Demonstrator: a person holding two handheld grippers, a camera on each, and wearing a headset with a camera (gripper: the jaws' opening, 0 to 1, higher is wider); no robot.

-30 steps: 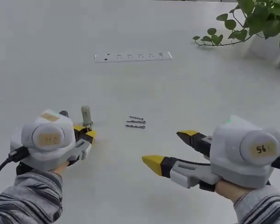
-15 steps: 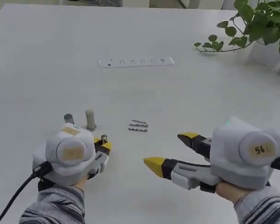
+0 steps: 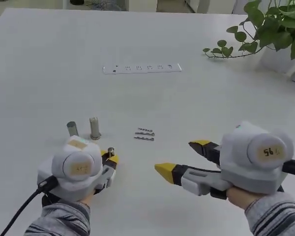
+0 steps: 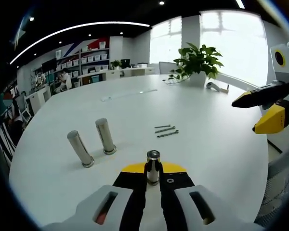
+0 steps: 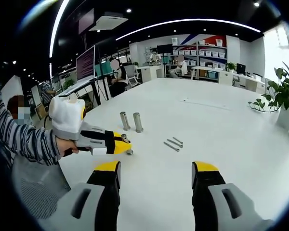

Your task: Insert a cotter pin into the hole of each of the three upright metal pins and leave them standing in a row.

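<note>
Right now the left gripper (image 3: 108, 158) is clamped on one upright pin (image 4: 153, 162); its base probably touches the table (image 3: 211, 98), hard to tell. Two other pins (image 3: 94, 128) stand just beyond. The cotter pins (image 3: 144, 134) lie flat, ends left-right, ahead-left of the right gripper (image 3: 178, 157), which hovers level, jaws wide, tips pointing left.

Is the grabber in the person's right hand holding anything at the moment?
No, the white-and-black right gripper has its yellow-tipped jaws wide apart, with nothing but the bare white table showing between them.
</note>
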